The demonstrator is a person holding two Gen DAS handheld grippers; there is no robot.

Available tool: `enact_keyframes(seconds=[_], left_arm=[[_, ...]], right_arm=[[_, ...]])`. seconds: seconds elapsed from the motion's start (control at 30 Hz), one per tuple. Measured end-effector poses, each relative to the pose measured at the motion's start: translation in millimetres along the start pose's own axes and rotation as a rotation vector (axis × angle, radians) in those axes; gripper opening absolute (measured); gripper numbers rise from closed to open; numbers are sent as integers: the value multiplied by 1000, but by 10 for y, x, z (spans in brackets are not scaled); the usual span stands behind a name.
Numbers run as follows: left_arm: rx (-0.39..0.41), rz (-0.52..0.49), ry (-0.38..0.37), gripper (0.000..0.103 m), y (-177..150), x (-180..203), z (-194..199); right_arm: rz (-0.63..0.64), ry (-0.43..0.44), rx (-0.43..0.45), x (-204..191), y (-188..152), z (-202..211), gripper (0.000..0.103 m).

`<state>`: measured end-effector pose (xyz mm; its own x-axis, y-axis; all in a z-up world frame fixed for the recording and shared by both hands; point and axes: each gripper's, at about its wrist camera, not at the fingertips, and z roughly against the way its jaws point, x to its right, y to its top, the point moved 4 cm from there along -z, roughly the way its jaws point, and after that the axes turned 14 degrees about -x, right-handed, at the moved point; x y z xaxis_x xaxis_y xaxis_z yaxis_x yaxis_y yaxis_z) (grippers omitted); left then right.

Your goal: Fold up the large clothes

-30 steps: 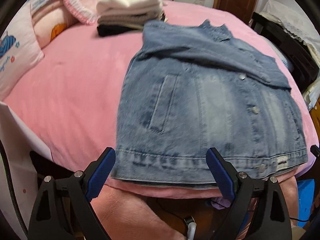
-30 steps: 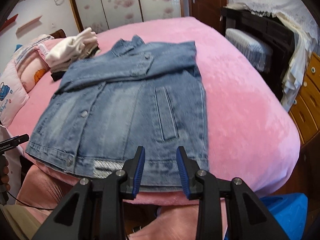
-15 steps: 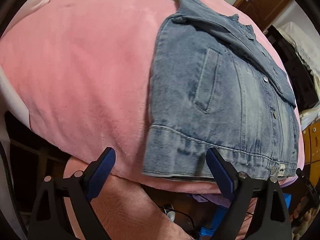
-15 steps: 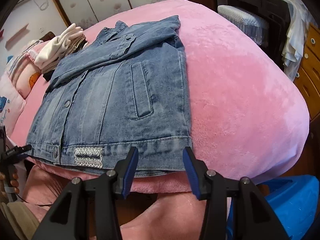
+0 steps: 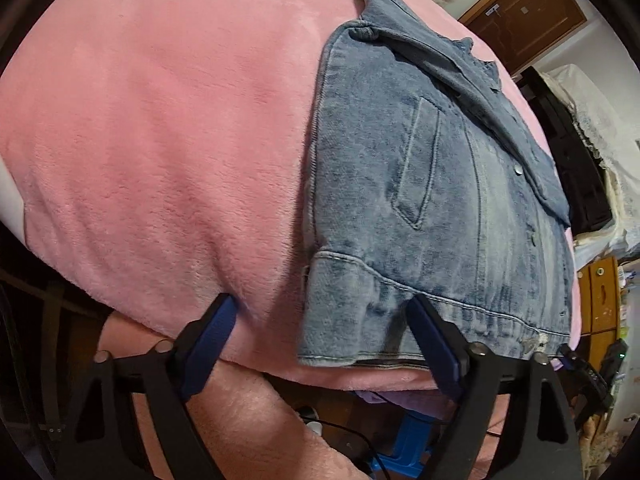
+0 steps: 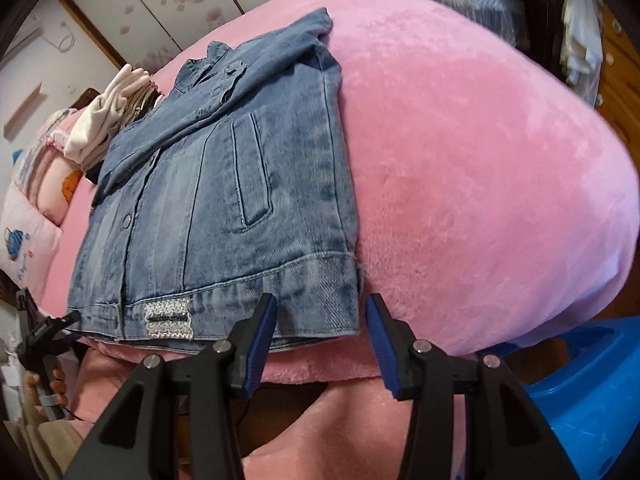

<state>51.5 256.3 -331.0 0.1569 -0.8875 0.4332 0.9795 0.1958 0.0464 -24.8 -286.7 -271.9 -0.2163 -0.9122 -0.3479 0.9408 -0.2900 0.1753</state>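
A blue denim jacket [image 5: 420, 200] lies front up on the pink bed blanket [image 5: 160, 140], sleeves folded across its chest. My left gripper [image 5: 324, 316] straddles the hem's left corner: one fingertip rests on the blanket, the other over the hem. Its jaws are closing, but the pads do not press the cloth. In the right wrist view the jacket [image 6: 224, 200] reaches the bed's front edge. There my right gripper [image 6: 320, 312] stands open around the hem's right corner, beside the silver label [image 6: 168, 318], pads clear of the denim.
A stack of folded clothes [image 6: 116, 120] and pillows [image 6: 28, 232] lie at the far end of the bed. A blue plastic stool [image 6: 580, 392] stands at lower right, dark furniture [image 5: 576, 176] beyond the bed. Pink-clad legs [image 6: 320, 432] are below the grippers.
Both grippers sank toward the jacket's bottom hem. The left one shifted to the hem's left corner and its jaws narrowed a little. The right jaws spread wider around the right corner.
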Motion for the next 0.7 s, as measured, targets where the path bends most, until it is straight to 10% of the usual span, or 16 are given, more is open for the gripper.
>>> enact_keyframes(seconds=[0.23,0.57,0.7], left_arm=[[-10,-18,-43,59,-5,95,15],[-35,17,-23,81,75,221,-160],[-43,-8,28,69,86,333,-191]], right_arm=[[3,59,-21,-29,18,-105,46],[-18,71,-40,53,66,-206,46],[-18,97,-37,72,59,-209,43]])
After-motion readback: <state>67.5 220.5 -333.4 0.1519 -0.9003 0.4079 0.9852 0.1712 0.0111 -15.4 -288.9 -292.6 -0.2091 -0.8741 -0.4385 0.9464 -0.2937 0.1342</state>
